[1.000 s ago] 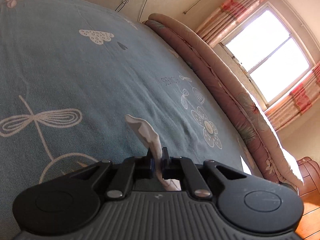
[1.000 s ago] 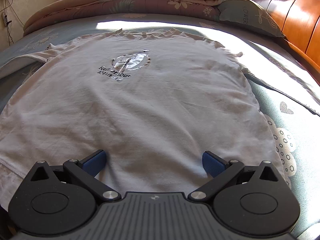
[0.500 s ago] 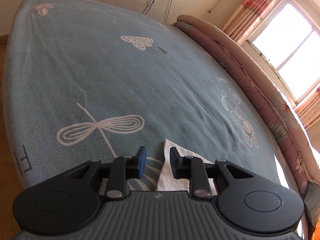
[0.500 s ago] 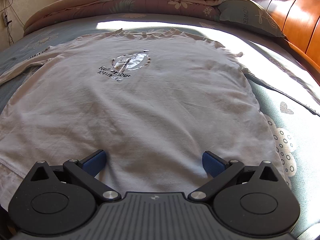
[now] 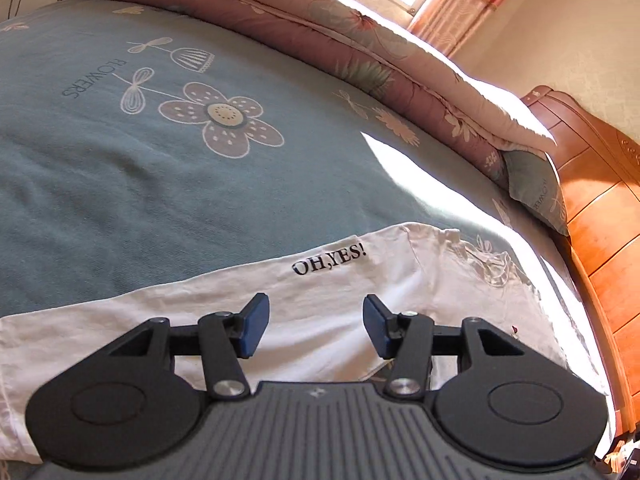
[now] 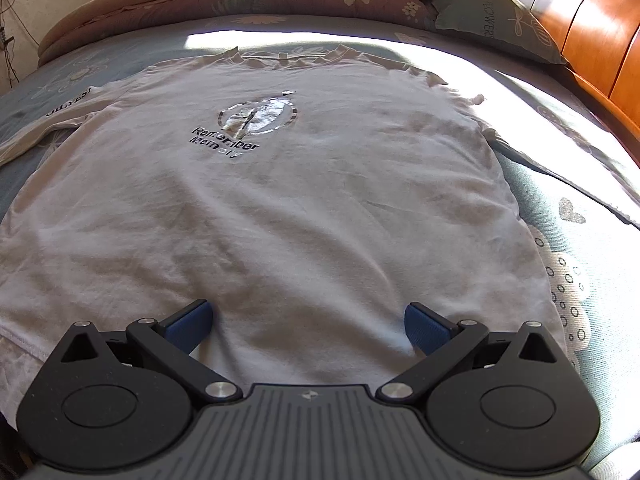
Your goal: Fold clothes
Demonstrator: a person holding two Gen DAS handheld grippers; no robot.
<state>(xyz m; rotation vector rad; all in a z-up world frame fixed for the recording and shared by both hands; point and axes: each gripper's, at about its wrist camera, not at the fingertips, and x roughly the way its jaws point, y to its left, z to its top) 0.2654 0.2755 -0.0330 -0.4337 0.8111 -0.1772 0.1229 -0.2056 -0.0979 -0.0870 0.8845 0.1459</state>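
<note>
I see the white long-sleeve shirt (image 6: 280, 208) spread flat, print up, on the bed (image 6: 580, 248), both sleeves out, 0 folds visible, so all folding remains; left gripper (image 5: 316, 326) released over the "OH,YES!" sleeve (image 5: 224, 304), right gripper (image 6: 308, 326) released at the hem.

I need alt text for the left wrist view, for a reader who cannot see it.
The open left gripper hovers over a white shirt sleeve printed "OH,YES!", lying flat on a blue flowered bedspread. A rolled pink quilt and a wooden headboard lie beyond.
</note>
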